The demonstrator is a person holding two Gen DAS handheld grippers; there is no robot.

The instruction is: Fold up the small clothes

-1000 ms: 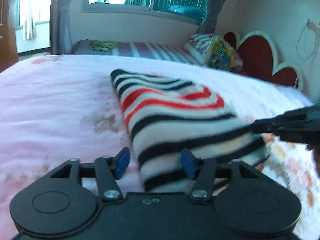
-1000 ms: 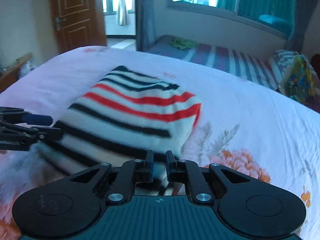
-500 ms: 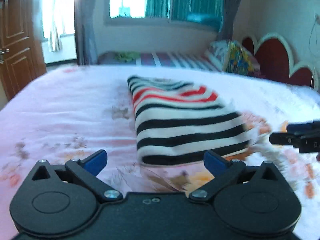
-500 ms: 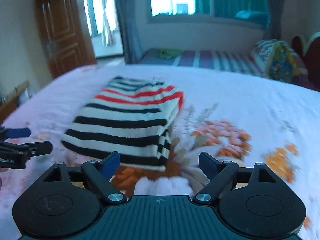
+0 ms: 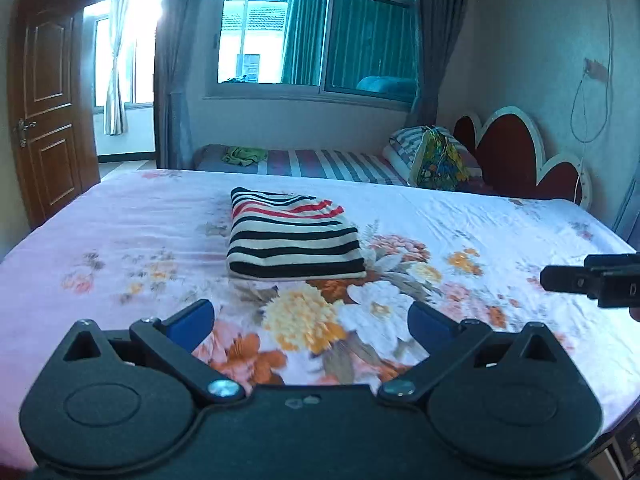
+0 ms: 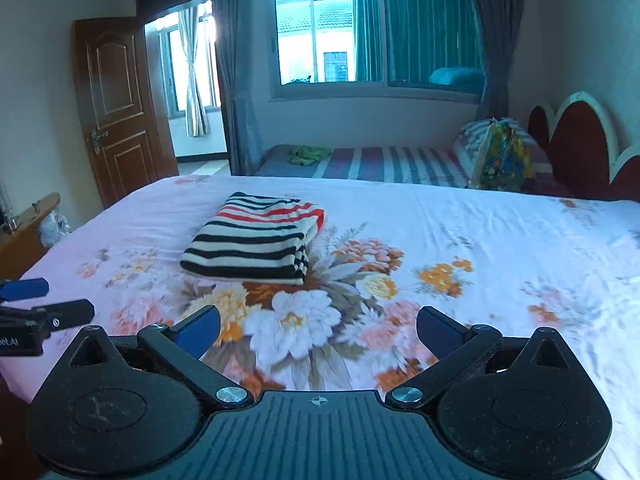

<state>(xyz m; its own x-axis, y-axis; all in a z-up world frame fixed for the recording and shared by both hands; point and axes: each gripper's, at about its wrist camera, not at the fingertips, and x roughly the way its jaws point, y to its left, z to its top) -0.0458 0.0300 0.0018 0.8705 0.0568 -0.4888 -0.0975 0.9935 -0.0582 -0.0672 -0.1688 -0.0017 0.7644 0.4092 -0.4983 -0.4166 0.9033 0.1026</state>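
Note:
A folded striped garment (image 5: 294,236), white with black and red stripes, lies flat on the flowered bed sheet (image 5: 120,240). It also shows in the right wrist view (image 6: 256,240). My left gripper (image 5: 310,320) is open and empty, held back from the garment's near edge. My right gripper (image 6: 318,326) is open and empty, also short of the garment. The right gripper shows at the right edge of the left wrist view (image 5: 592,280). The left gripper shows at the left edge of the right wrist view (image 6: 40,300).
A second bed with a striped cover (image 5: 320,164) and a colourful bag (image 5: 438,160) stand behind. A red headboard (image 5: 516,160) is at the right. A wooden door (image 6: 116,108) stands open at the left. A wooden piece of furniture (image 6: 24,232) is by the bed's left edge.
Both grippers have opened, let go of the garment and pulled back and up from it. The folded garment now lies alone on the sheet.

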